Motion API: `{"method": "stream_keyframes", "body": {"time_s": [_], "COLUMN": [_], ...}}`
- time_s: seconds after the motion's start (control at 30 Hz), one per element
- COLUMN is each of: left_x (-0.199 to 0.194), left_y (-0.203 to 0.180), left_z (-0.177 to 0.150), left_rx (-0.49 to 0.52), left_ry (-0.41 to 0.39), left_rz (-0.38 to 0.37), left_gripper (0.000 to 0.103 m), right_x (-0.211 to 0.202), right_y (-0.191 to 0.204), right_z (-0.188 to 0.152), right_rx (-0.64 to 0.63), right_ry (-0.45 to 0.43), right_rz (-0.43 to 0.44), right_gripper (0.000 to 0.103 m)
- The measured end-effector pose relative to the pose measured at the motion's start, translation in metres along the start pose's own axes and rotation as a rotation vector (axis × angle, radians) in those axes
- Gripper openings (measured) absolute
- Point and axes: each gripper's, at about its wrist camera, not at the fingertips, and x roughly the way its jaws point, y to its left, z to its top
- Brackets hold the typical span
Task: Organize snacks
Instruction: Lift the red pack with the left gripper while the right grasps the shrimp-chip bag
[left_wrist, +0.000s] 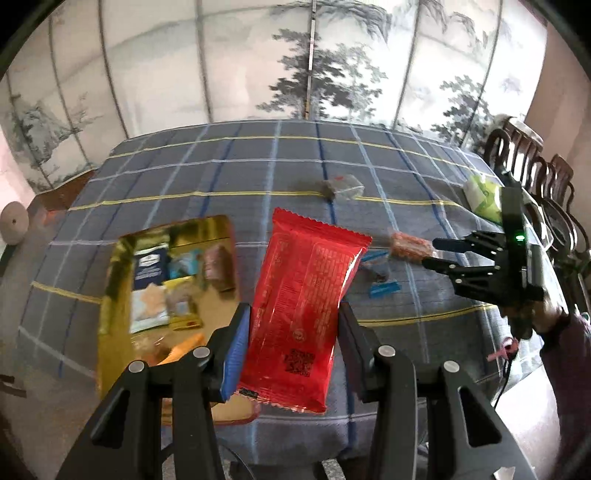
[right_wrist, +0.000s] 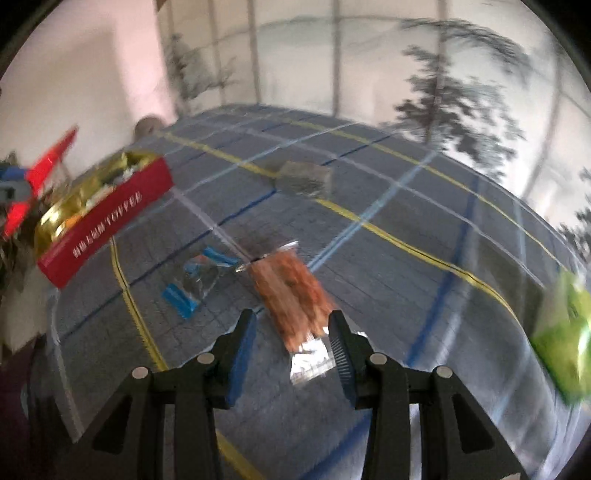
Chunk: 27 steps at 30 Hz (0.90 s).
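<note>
My left gripper (left_wrist: 293, 314) is shut on a red snack packet (left_wrist: 303, 310) and holds it above the table, just right of the gold-lined snack box (left_wrist: 110, 295). The box holds several small packets. It shows in the right wrist view as a red box (right_wrist: 107, 218) at the left. My right gripper (right_wrist: 291, 325) is open, low over an orange snack packet (right_wrist: 291, 291) that lies between its fingers. From the left wrist view the right gripper (left_wrist: 428, 253) is at the right, its fingers at the orange packet (left_wrist: 410, 247).
On the plaid tablecloth (left_wrist: 221, 177) lie a blue-ended clear wrapper (right_wrist: 199, 280), a grey-clear packet (right_wrist: 304, 177) farther back, and a green packet (right_wrist: 565, 332) at the right. Dark wooden chairs (left_wrist: 532, 158) stand along the table's right side. A paper roll (left_wrist: 14, 221) is at the left.
</note>
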Motion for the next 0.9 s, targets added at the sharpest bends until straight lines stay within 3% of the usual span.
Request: {"method": "stream_keyframes", "body": {"time_s": [0.3,0.4,0.5,0.57,0.67,0.9], "left_x": [-0.021,-0.023,-0.026,-0.028,-0.033,-0.039], "left_y": [0.043,0.055,0.061,0.063,0.068,0.090], "left_z": [-0.012,-0.016,-0.019,-0.020,-0.021,-0.032], "left_rx": [-0.095,-0.124,-0.136,-0.136,-0.145,-0.185], "left_ry": [-0.005,0.003,-0.002,-0.012,-0.017,-0.017], "left_rz": [0.036,0.040,0.051,0.064,0.073,0.112], "left_gripper": [0.042,0.042,0.042,0.042,0.042,0.042], "right_x": [0.023,0.032,0.039,0.048,0.043,0.008], "right_y": [-0.002,0.001,0.007,0.005,0.004,0.013], "right_z": [0.025,0.031,0.031,0.030,0.025,-0.013], "right_rx": [-0.056,-0.072,-0.114,-0.099,-0.050,0.142], "right_ry": [0.020,0.053,0.086,0.129,0.096,0.000], "right_rz": [0.000,0.044,0.027,0.007,-0.005,-0.106], "right_gripper": [0.043,0.053,0.054,0.047,0.038,0.037]}}
